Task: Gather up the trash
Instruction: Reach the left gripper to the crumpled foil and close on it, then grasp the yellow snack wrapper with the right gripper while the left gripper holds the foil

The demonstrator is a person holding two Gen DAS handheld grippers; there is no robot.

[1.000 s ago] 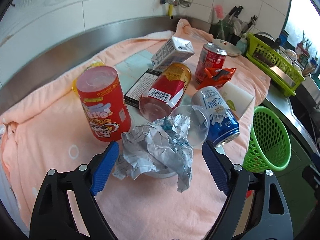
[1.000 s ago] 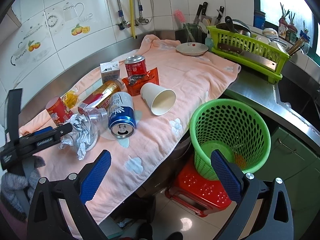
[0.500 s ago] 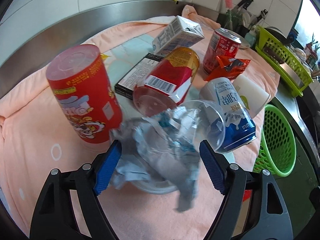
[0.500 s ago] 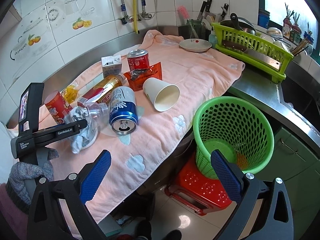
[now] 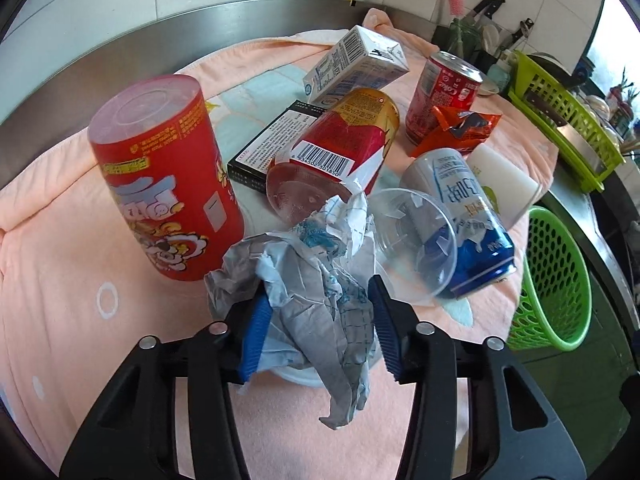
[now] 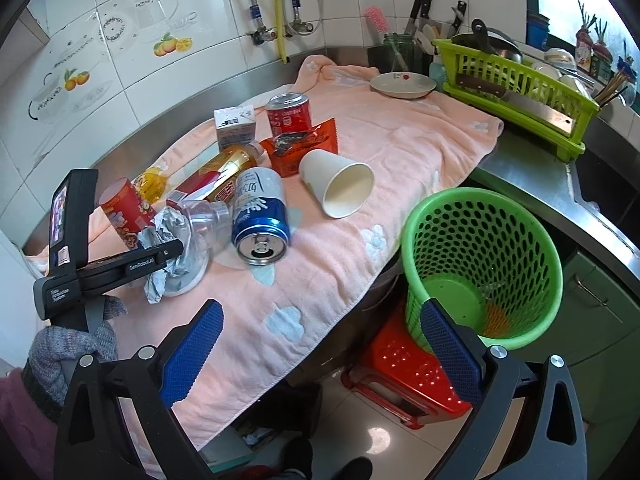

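Two blue pads of the left gripper (image 5: 318, 320) pinch the crumpled paper (image 5: 316, 280) at lower centre of the left wrist view; a loose tail hangs below and could snag the clear plastic cup (image 5: 416, 240) touching it, dragging that along.

In the right wrist view, the right gripper (image 6: 320, 354) hangs spread wide and empty at the bottom, the green basket (image 6: 484, 256) at right.

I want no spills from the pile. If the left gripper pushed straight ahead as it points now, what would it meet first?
The left gripper already has the crumpled paper between its fingers; straight ahead, the clear plastic cup probably comes next, though depth is unclear.
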